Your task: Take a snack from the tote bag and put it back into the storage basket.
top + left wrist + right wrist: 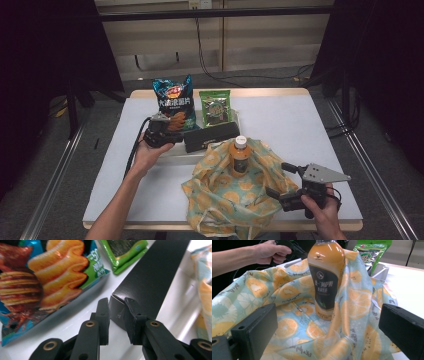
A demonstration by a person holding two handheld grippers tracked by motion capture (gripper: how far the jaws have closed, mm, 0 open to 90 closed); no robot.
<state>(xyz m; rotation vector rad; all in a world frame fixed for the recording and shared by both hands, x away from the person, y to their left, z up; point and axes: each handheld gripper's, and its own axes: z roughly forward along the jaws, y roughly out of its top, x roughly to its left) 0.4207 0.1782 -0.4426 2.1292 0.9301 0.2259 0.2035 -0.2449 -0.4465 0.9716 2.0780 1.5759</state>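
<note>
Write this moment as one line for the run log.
left gripper: shut on black box corner | right gripper: open beside fabric bag | bottle: upright in bag

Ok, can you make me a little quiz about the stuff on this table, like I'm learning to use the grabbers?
1. True or false: the orange drink bottle stands upright inside the fruit-print bag.
2. Which thing sits between the jaws of the left gripper? A: chip bag. B: black box. C: green packet.
3. Are the jaws of the right gripper wide apart or shut?

Key: 1 true. 2 B, the end of the box. 3 wide apart, with nothing held.
</note>
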